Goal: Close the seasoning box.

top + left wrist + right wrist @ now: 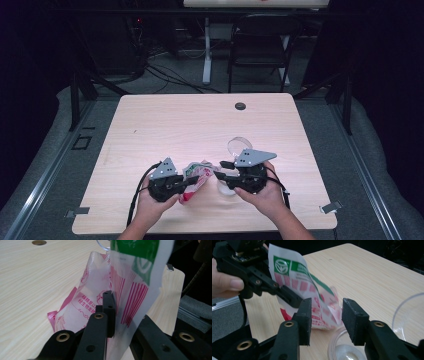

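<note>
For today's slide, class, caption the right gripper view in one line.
Open right claw faces a printed packet held by the left claw.

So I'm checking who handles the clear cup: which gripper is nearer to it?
Right. The right gripper hangs open just above the clear cup, beside the clear lid. The left gripper sits farther off, shut on the snack packet.

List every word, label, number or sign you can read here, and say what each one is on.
Plastic packet, pink print: two lines of Chinese characters, roughly "味精超以" and "轻生物发酵", too blurred to be sure.
Green band on the packet: a round white leaf-like emblem; the white text beside it is too small to read.
Nothing readable on either hand-held gripper.
</note>
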`<control>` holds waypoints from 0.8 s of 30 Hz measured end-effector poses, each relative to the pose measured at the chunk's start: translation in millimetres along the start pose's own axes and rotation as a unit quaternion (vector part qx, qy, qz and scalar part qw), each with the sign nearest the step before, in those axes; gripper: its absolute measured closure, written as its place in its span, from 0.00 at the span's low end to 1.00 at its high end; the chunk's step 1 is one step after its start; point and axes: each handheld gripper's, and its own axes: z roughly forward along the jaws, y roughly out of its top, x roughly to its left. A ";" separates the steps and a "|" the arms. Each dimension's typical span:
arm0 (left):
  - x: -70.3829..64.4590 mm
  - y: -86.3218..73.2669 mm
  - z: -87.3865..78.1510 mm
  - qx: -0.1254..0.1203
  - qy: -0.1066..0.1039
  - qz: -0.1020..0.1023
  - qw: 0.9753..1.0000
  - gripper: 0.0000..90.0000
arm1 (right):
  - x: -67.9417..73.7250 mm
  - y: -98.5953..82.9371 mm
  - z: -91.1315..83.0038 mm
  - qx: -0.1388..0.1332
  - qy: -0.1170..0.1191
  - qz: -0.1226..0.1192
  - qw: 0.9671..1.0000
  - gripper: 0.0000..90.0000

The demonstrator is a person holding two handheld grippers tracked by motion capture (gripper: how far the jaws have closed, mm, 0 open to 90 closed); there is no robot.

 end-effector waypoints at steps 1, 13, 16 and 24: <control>-1.6 0.0 0.9 0.000 0.001 0.000 1.000 0.97 | 1.1 1.8 2.0 0.002 -0.001 -0.003 1.000 0.65; -3.8 -3.3 1.8 -0.012 -0.002 -0.008 1.000 0.95 | 9.3 19.6 26.6 0.019 0.015 -0.036 0.999 0.68; -3.5 -4.7 2.1 -0.018 -0.005 -0.010 1.000 0.95 | 10.2 21.9 29.1 0.018 0.015 -0.038 0.999 0.69; -4.0 -4.2 2.0 -0.018 -0.002 -0.009 1.000 0.95 | 10.2 29.0 28.9 0.015 0.013 -0.050 0.999 0.68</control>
